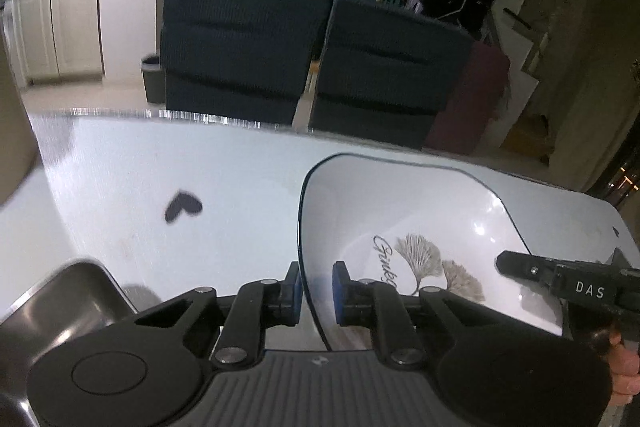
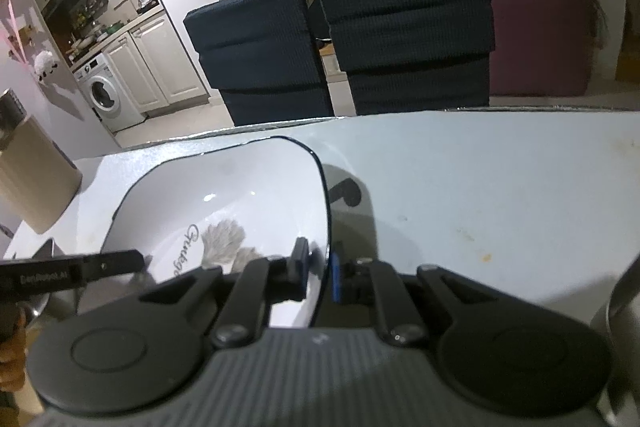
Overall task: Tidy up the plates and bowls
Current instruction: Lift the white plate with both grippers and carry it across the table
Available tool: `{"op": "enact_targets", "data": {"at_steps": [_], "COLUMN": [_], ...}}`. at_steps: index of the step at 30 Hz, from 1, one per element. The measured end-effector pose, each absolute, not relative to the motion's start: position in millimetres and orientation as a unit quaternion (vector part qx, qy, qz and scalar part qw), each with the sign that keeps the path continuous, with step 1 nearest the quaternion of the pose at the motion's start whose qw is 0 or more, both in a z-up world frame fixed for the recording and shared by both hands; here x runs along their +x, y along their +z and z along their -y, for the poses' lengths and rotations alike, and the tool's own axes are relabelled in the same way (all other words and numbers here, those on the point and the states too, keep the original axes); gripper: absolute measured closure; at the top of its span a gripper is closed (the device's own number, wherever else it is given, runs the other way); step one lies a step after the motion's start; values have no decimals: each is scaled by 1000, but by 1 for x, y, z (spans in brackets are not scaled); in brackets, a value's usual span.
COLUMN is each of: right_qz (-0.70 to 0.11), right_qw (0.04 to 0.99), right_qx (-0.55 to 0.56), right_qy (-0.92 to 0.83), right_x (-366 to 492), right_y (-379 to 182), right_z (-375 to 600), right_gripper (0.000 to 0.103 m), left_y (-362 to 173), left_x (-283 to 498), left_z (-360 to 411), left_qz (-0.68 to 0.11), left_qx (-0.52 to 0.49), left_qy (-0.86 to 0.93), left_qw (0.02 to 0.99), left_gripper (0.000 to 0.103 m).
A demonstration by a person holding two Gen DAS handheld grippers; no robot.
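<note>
While the white plate [image 1: 420,211] is sitting tilted over the pale table [image 1: 200,167], both grippers are pinching its dark-lined rim from opposite sides: the left gripper [image 1: 317,287] is clamping the plate's left edge between its blue pads [image 1: 339,291], and the right gripper [image 2: 320,273] is clenching the right edge. A steel tray [image 1: 60,299] is lying just left of the left gripper. Farther off, a dark heart mark [image 1: 183,210] is showing on the table, and two dark blue chairs [image 1: 240,47] are standing beyond its far edge.
</note>
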State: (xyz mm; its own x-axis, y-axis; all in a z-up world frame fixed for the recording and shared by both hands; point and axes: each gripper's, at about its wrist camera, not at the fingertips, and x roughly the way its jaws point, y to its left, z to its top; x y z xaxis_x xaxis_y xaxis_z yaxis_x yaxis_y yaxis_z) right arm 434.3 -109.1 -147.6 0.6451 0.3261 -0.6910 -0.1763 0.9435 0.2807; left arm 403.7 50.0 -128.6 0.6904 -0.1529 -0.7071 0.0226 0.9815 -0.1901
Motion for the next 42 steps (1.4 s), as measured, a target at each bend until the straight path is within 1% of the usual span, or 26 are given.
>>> {"op": "enact_targets", "data": {"at_steps": [6, 12, 16, 22, 27, 34, 42], "right_qz": [-383, -358, -342, -328, -321, -314, -323], "right_qw": [908, 917, 921, 927, 930, 930, 924], "right_qx": [90, 89, 96, 106, 101, 107, 126], "right_qy": [144, 152, 159, 150, 150, 161, 159], "right_x": [425, 403, 375, 332, 297, 235, 177], "right_y": [-136, -108, -84, -56, -32, -19, -27], "right_z": [109, 111, 120, 126, 133, 141, 135], "right_gripper": [88, 89, 89, 89, 89, 89, 89], "left_y": [-109, -71, -46, -14, 5, 15, -9], "left_x": [391, 362, 330, 283, 240, 173, 105], "left_z": [-52, -48, -40, -34, -37, -37, -46], "left_qz": [-367, -334, -309, -299, -295, -285, -298], "left_qx": [-88, -78, -58, -39, -51, -42, -37], "left_qy": [-46, -55, -57, -65, -78, -86, -108], "left_qw": [925, 938, 948, 951, 951, 954, 948], "left_gripper": [88, 88, 88, 88, 88, 89, 88]}}
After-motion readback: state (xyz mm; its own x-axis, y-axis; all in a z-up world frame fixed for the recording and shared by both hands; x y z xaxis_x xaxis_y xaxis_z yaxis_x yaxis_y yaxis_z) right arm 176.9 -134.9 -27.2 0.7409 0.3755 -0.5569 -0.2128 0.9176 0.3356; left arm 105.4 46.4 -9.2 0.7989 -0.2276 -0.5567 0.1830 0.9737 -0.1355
